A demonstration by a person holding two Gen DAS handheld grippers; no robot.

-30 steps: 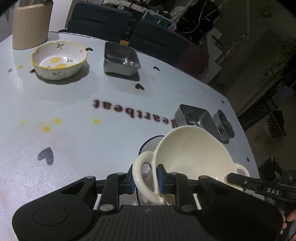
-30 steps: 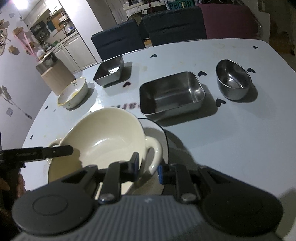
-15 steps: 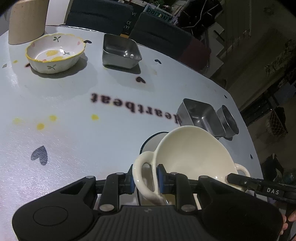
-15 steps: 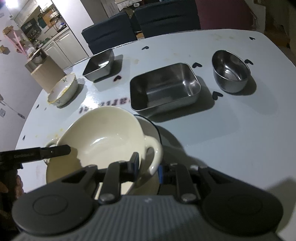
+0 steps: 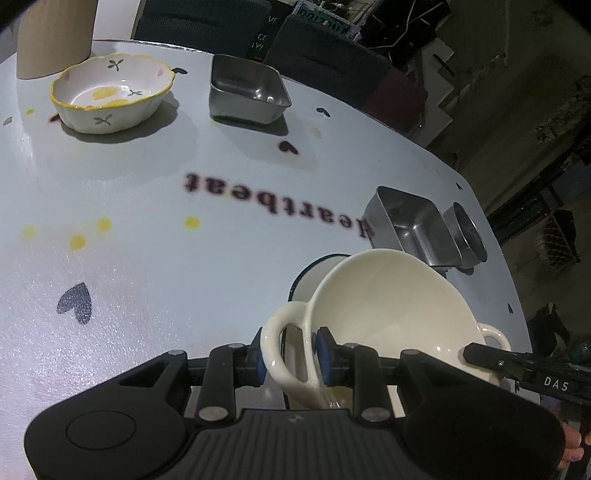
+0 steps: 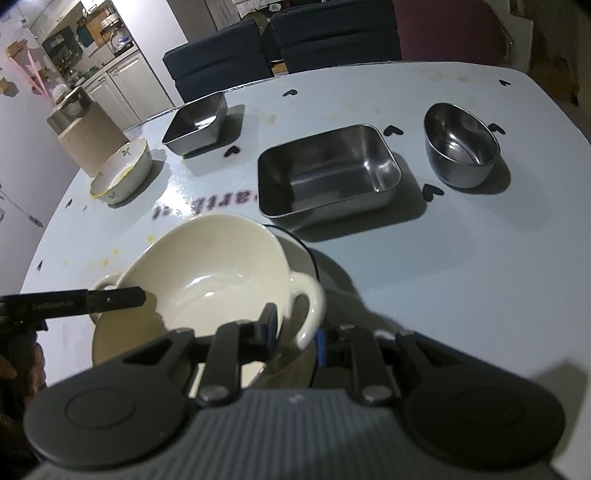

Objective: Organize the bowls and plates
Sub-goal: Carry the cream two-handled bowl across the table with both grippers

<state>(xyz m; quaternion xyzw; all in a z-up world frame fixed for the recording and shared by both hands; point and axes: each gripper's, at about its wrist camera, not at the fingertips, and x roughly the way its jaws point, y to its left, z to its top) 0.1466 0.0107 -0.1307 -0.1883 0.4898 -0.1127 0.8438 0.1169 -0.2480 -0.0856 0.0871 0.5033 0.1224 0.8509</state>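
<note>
A cream two-handled bowl [image 5: 391,306] is held by both grippers, tilted, above a white plate with a dark rim [image 5: 314,273]. My left gripper [image 5: 290,354] is shut on the bowl's near handle. My right gripper [image 6: 295,332] is shut on the other handle, and the bowl [image 6: 207,273] and the plate [image 6: 299,254] show in its view too. A floral ceramic bowl [image 5: 110,96] sits at the far left of the table.
A small square steel tray [image 5: 247,90] stands near the floral bowl. A larger rectangular steel tray [image 6: 328,173] and a round steel bowl [image 6: 461,144] stand at the right. A beige canister [image 5: 55,33] is at the far left. Dark chairs [image 6: 280,48] line the far edge.
Both grippers have carried the cream bowl a little; it now sits more tilted over the dark-rimmed plate. The other dishes have not moved on the table.
</note>
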